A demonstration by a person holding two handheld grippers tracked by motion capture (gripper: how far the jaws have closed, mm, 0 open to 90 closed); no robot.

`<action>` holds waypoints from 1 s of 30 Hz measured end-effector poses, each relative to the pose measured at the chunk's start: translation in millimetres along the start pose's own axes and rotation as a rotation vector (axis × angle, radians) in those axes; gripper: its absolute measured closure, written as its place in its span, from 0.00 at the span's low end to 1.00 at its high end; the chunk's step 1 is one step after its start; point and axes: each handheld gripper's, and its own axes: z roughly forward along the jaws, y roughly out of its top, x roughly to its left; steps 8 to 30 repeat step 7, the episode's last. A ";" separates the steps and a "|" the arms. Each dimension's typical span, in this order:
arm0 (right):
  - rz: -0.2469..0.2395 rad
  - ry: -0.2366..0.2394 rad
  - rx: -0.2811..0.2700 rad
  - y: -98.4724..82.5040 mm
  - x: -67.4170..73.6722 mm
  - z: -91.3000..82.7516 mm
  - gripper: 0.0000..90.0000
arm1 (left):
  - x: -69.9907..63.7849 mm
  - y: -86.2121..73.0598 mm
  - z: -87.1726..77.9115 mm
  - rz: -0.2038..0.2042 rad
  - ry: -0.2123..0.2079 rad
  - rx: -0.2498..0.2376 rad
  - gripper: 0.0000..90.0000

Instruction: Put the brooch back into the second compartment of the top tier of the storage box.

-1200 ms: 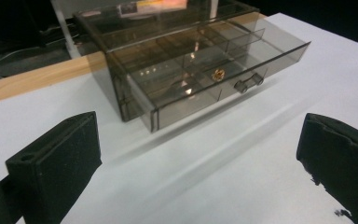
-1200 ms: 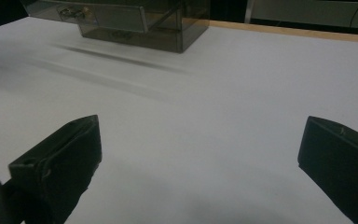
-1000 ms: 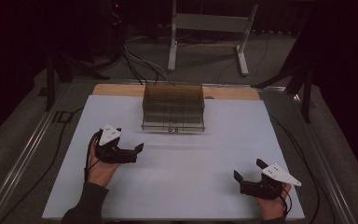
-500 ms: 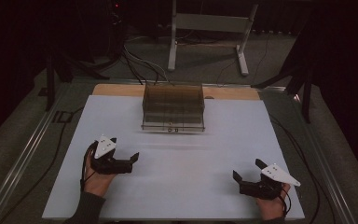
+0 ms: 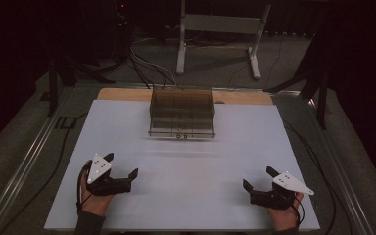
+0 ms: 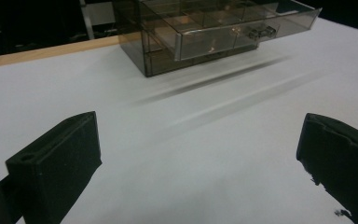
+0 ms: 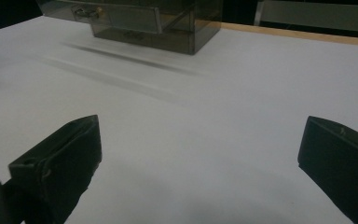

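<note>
Black left gripper [image 5: 122, 171] and right gripper [image 5: 257, 178] low over table [image 5: 191, 196], jaws apart.

Drawer box [image 5: 181, 112]: smoky clear plastic, glossy. Table top [image 5: 186, 196]: matt white, smooth; wood strip [image 5: 122, 94] at far edge.

A box [image 5: 181, 112] of drawers stands on the table [image 5: 186, 196] at its far middle, just before the far edge strip [image 5: 122, 94]. Its top drawer [image 6: 242, 29] juts out toward the near side. The left gripper [image 5: 122, 172] rests at the near left of the table, the right gripper [image 5: 258, 179] at the near right, well apart, with bare table between them. Both lie well before the box. Behind the table, on the floor, stands a frame [image 5: 218, 29] with 2 legs.
</note>
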 end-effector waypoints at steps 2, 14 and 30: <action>-0.006 0.004 0.002 0.0 0.5 0.5 0.00 | 1.0 -2.1 -3.5 -0.005 0.007 -0.005 0.00; -0.007 0.014 0.014 -0.3 1.6 2.2 0.00 | 2.1 -6.4 -6.7 0.003 0.019 0.006 0.00; -0.007 0.014 0.014 -0.3 1.6 2.2 0.00 | 2.1 -6.4 -6.7 0.003 0.019 0.006 0.00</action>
